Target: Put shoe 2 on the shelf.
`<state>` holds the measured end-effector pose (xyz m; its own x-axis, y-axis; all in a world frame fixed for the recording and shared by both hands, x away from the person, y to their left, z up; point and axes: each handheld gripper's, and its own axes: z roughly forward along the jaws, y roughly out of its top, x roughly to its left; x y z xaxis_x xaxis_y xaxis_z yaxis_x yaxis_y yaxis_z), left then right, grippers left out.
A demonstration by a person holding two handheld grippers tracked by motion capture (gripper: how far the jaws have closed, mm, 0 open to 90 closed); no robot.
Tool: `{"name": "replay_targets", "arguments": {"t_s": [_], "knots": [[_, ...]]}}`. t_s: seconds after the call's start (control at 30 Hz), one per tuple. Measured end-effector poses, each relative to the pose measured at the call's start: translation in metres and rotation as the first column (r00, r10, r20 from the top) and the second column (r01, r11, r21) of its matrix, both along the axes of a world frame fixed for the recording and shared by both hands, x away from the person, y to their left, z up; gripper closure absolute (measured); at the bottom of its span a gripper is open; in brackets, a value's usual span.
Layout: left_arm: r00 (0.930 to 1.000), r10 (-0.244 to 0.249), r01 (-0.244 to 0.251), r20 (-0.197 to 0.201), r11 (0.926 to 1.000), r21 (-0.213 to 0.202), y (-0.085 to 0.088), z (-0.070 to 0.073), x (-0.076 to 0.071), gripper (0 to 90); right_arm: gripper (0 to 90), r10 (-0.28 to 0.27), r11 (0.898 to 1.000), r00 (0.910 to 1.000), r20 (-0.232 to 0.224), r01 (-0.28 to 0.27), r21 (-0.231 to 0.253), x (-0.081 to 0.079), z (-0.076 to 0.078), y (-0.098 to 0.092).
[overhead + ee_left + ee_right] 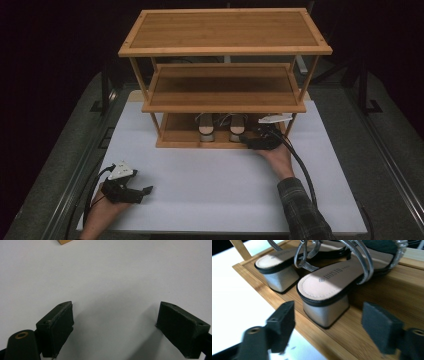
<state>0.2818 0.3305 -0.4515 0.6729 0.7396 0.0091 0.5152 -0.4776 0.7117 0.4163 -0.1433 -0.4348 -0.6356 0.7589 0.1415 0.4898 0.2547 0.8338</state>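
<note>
While the right gripper waits released at the front edge of the rack, its jaws stand on both sides of the near sandal's heel without touching. Both sandals sit on the bottom shelf. Well apart, the left gripper rests released over the white surface.

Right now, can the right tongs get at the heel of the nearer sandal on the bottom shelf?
Probably yes. The right tongs stand open just in front of the sandal heel, with only the shelf's low front lip below and nothing between.
</note>
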Motion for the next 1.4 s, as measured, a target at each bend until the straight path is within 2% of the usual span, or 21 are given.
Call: {"name": "replay_targets", "arguments": {"t_s": [0.1,0.13,0.2,0.33,0.47,0.63,0.67,0.8,0.87,1.13,1.4], "knots": [[1.0000,0.000,0.000,0.000,1.0000,0.001,0.000,0.000,0.000,12.8,13.3,-0.004,1.000,1.0000,-0.006,0.004,-0.016,-0.004,0.003,-0.003],[1.0000,0.000,0.000,0.000,1.0000,0.000,0.000,0.000,0.000,12.8,12.7,-0.042,0.999,0.9970,-0.065,0.040,-0.017,-0.010,0.006,-0.002],[1.0000,0.000,0.000,0.000,1.0000,0.000,0.000,0.000,0.000,12.8,6.8,-0.034,0.999,0.9974,-0.063,0.033,-0.028,-0.013,0.010,-0.005],[1.0000,-0.001,0.001,0.000,1.0000,0.000,0.000,0.000,0.000,12.8,3.2,-0.030,0.999,0.9979,-0.057,0.029,-0.032,-0.016,0.013,-0.008],[1.0000,-0.001,0.001,0.001,1.0000,0.001,0.000,0.000,0.000,12.8,2.6,-0.042,0.999,0.9982,-0.043,0.040,-0.029,-0.025,0.017,-0.015],[1.0000,0.000,0.000,0.004,1.0000,0.000,0.000,0.000,0.000,12.8,1.4,-0.060,0.998,0.9968,-0.053,0.058,-0.034,-0.033,0.018,-0.020],[1.0000,0.000,0.000,0.004,1.0000,0.000,0.000,0.000,0.000,12.8,1.5,-0.061,0.997,0.9977,-0.028,0.060,-0.048,-0.040,0.017,-0.023],[1.0000,0.000,0.000,0.004,1.0000,0.000,0.000,0.000,0.000,12.8,1.4,-0.064,0.997,0.9974,-0.032,0.062,-0.050,-0.047,0.016,-0.028],[1.0000,0.000,0.000,0.003,1.0000,0.000,0.000,0.000,0.000,12.8,1.5,-0.076,0.996,0.9968,-0.023,0.075,-0.039,-0.055,0.016,-0.036],[1.0000,-0.001,0.001,0.002,1.0000,0.001,0.000,0.000,0.000,12.8,1.4,-0.089,0.995,0.9959,-0.010,0.089,-0.045,-0.074,0.015,-0.053],[1.0000,-0.001,0.001,0.002,1.0000,0.001,0.000,0.000,0.000,12.8,1.4,-0.112,0.992,0.9935,-0.018,0.111,-0.066,-0.096,0.013,-0.071]]}}
